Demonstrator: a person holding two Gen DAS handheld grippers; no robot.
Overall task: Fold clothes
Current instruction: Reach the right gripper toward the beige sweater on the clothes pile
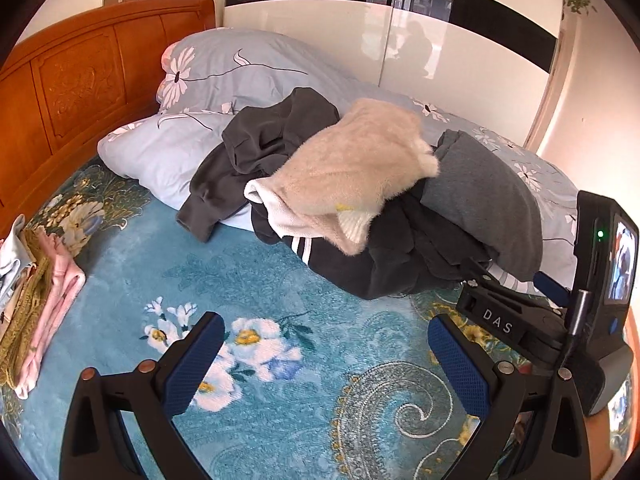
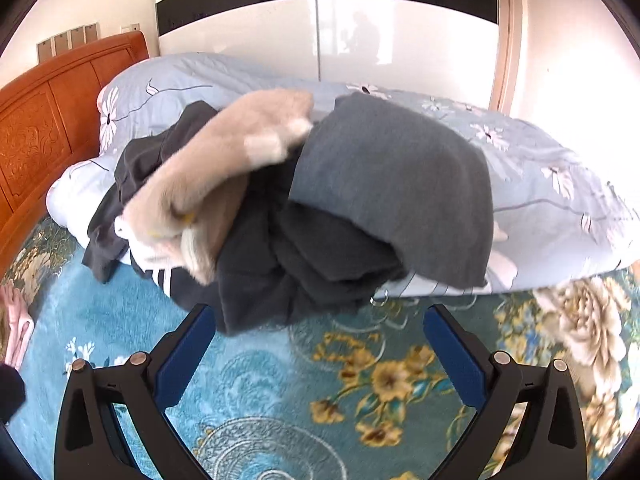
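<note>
**Both tongs empty before the clothes heap**

The heap lies on the bed, on a teal floral cover, and leans back against a rolled grey-blue duvet with white flowers. On top of the heap sits a cream fleece, tilted down toward the camera. Under the fleece, to its left, a dark grey top spills a sleeve down onto the cover. Right of the fleece a mid-grey garment drapes over the heap and onto the duvet. At the heap's front edge a black piece with white stripes pokes out from beneath the fleece.

Left of the heap, well apart and near the wooden headboard, a small stack holds a pink item and an olive knit one side by side.

The left tongs are spread wide over the bare cover, in front of the heap and clear of it, gripping nothing. The right tongs are likewise spread and empty; in the right wrist view the black cloth at the heap's near edge lies just beyond their left fingertip, though contact cannot be judged. That view is blurred on the fleece.
</note>
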